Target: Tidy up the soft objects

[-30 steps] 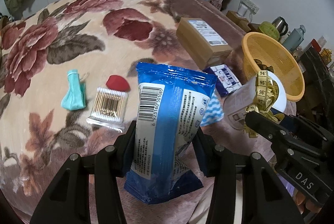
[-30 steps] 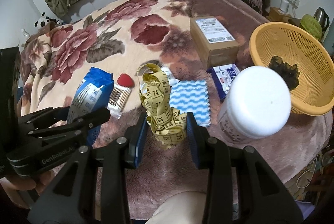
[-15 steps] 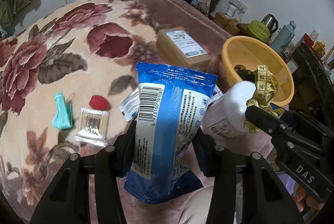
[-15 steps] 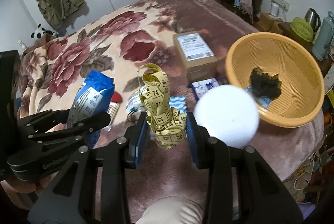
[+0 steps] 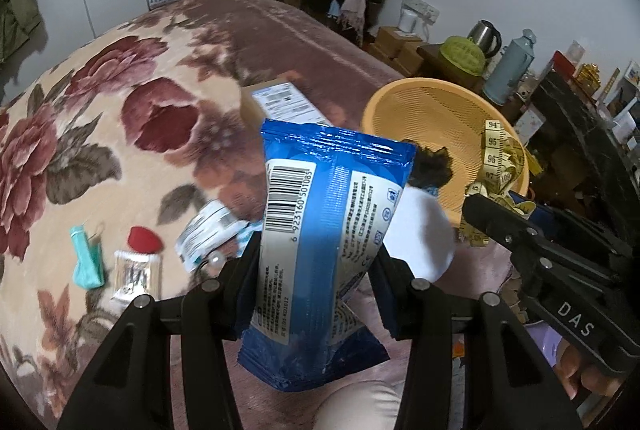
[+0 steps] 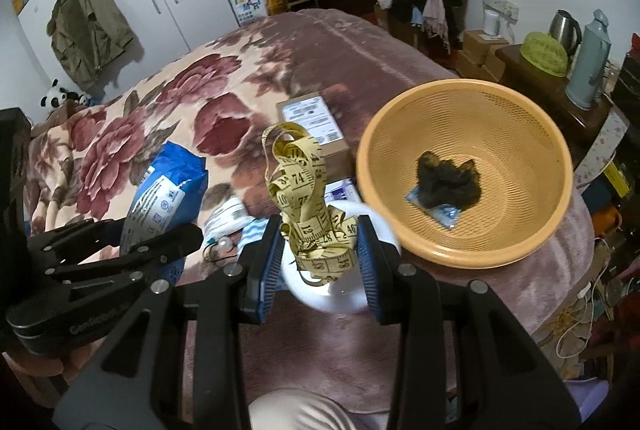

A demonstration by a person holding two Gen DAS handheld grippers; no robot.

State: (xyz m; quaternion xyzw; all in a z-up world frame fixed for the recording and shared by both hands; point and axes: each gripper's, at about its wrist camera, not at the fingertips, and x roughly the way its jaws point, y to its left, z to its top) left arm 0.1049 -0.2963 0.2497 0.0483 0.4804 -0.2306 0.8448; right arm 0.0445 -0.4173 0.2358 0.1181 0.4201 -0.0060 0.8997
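One blue pack (image 5: 324, 230) pinched upright in left gripper (image 5: 316, 270), one yellow tape (image 6: 308, 197) bunched and clamped in right gripper (image 6: 318, 250), both held above floral blanket (image 5: 120, 117) near one orange basket (image 6: 520, 250) holding one dark clump (image 6: 448, 177), one cardboard box (image 6: 316, 125) behind.

Two black two-finger grippers: the left gripper (image 5: 316, 282) and the right gripper (image 6: 318, 250). One blue crinkly plastic pack (image 5: 324, 226), one coiled yellow measuring tape (image 6: 306, 197), one round orange mesh basket (image 6: 516, 133) with one dark fuzzy clump (image 6: 448, 179) inside, one brown cardboard box (image 6: 316, 127), one white round-topped bottle (image 5: 420, 230), one red teardrop sponge (image 5: 145, 240), one teal pouch (image 5: 86, 258).
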